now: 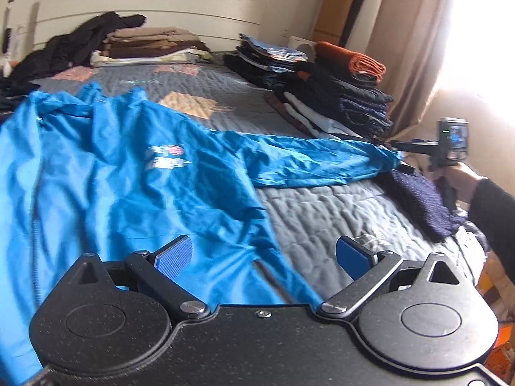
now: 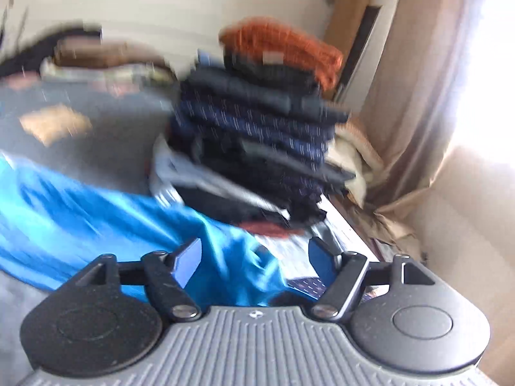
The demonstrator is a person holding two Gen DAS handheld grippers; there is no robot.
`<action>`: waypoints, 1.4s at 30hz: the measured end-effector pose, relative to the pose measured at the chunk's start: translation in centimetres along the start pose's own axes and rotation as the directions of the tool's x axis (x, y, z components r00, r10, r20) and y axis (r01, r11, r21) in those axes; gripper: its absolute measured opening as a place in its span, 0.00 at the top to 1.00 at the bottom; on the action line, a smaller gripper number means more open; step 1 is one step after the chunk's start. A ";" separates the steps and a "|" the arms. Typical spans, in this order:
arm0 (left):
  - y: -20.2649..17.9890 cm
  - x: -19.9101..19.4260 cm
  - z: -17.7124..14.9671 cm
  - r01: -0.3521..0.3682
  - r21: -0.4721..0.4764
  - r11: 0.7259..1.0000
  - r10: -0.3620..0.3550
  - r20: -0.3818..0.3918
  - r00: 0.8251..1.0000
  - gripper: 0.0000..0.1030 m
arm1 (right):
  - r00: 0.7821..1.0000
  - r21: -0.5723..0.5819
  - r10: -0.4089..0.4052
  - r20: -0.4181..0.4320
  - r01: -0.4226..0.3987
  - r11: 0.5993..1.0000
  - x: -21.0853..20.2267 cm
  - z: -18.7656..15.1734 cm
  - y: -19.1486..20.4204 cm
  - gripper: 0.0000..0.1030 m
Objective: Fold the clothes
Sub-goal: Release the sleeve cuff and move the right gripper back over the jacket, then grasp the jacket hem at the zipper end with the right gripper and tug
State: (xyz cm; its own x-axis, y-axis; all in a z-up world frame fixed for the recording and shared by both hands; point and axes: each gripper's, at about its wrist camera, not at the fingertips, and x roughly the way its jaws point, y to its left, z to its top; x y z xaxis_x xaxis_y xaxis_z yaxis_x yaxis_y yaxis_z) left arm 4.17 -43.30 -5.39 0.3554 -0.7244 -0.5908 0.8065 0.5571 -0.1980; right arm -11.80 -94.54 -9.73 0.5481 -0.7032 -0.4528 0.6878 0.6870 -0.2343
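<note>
The blue jacket (image 1: 135,173) is lying spread across the bed (image 1: 322,212), body toward the left, one sleeve (image 1: 322,157) stretching out to the right, its cuff reaching toward the folded stack (image 1: 347,103). The left gripper (image 1: 264,254) is hovering over the jacket's lower edge, jaws standing wide apart, nothing between them. The right gripper (image 2: 254,262) is sitting at the sleeve's end; in its own blurred view the jaws are gaping too, with blue cloth lying below the gap, not pinched as far as I can tell. From the left view, a hand (image 1: 460,180) is holding that tool beside a dark knit piece (image 1: 418,199).

My read: the jacket is being laid flat, and the outstretched sleeve looks set for folding across the body. That would call for clamping the cuff and carrying it inward while the hem stays put.

There is a chest logo (image 1: 167,157) in white with a red spot, but motion blur is making the lettering unreadable.
</note>
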 end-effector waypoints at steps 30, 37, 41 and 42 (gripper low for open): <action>12.6 -15.6 -12.8 -0.283 0.046 0.958 0.285 -0.036 0.958 0.06 | 0.364 0.288 0.856 -0.367 -0.831 0.477 -30.9 -8.6 44.1 0.19; 13.8 -18.2 -14.2 -0.226 -0.063 0.972 0.227 0.011 0.974 0.06 | 0.314 0.354 0.870 -0.379 -0.820 0.450 -31.9 -9.5 45.7 0.19; 15.0 -19.0 -14.2 -0.222 -0.138 0.965 0.229 0.043 0.972 0.06 | 0.261 0.446 0.902 -0.344 -0.800 0.402 -31.5 -9.8 46.3 0.20; 15.2 -19.2 -14.2 -0.221 -0.150 0.964 0.230 0.051 0.972 0.06 | 0.257 0.454 0.904 -0.343 -0.797 0.399 -31.4 -9.9 46.5 0.20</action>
State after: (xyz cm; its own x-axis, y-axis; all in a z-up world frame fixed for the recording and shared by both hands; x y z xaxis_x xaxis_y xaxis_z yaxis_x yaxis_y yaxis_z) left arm 2.94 -15.17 -8.19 0.5553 -0.5962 -0.5798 0.6280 0.7577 -0.1777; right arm -1.70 -38.73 -14.92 0.5986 0.5032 -0.6232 0.0535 0.7512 0.6579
